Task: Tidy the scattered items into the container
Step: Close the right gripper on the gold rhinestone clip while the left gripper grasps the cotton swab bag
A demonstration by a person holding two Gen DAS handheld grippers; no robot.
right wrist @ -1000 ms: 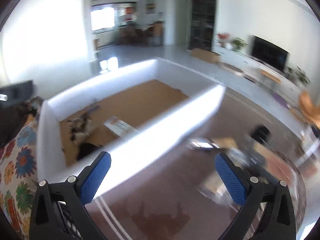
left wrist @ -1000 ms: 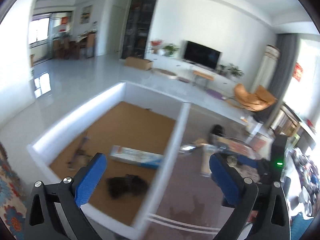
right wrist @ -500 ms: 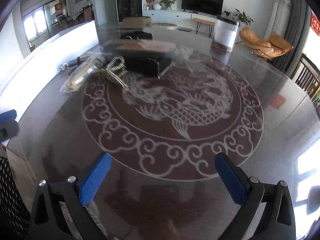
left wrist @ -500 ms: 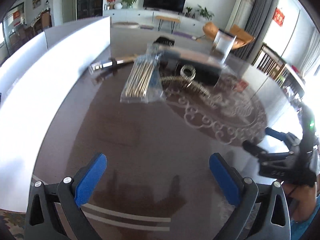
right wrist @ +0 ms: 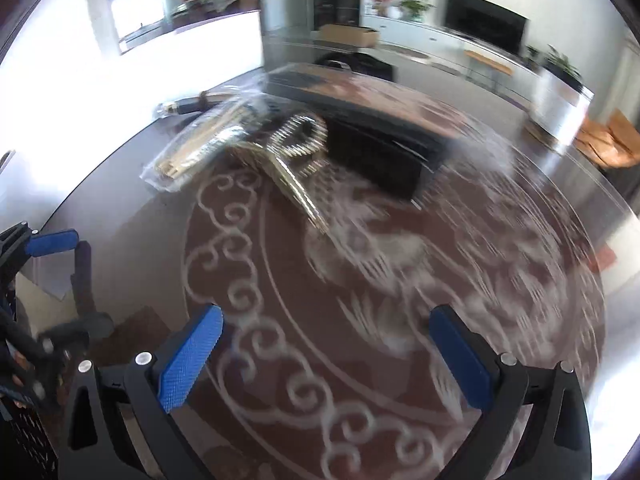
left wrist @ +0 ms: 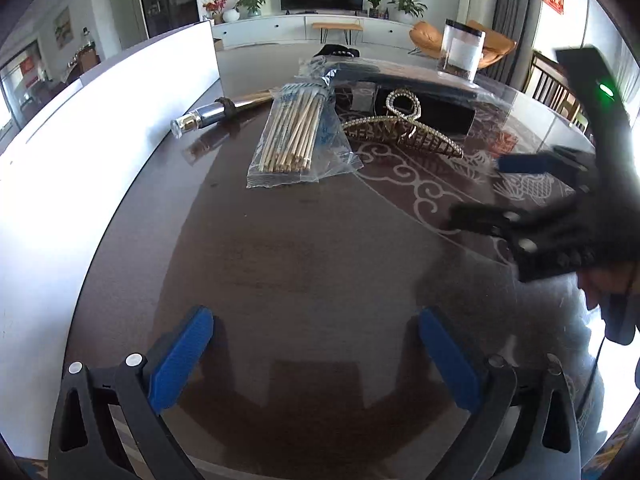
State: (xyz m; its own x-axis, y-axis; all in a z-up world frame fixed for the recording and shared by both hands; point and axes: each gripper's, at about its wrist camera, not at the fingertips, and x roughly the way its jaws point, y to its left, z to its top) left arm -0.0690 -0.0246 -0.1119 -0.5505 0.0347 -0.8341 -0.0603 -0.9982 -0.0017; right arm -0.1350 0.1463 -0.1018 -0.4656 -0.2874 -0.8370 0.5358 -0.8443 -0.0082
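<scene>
1. Clutter is filling both my views now, where a second ago both were looking down into the white-walled container (left wrist: 120, 92) with its brown floor; I am swinging back from it to the dark glossy round table (left wrist: 300, 260), which I take to mean a fresh pick is starting.
2. Both my claws are hanging empty with jaws spread wide: the left gripper (left wrist: 316, 354) over bare tabletop, the right gripper (right wrist: 326, 354) over the pale scrollwork.
3. Waiting ahead are the clear plastic bag of wooden sticks (left wrist: 294, 136), the gold pearl-trimmed hair claw (left wrist: 404, 128) just beside it, the chrome-tipped cylindrical tool (left wrist: 218, 114) near the container wall, and the long black box (left wrist: 432, 108) behind.
4. The right view is smearing badly, so I may be misjudging whether the hair claw is touching the bag.
5. The container wall is running along my left, the table rim is curving away on the right, and open wood is lying between my claws and the pile.
6. My right claw is showing at the left view's right edge, well apart from the left one.
</scene>
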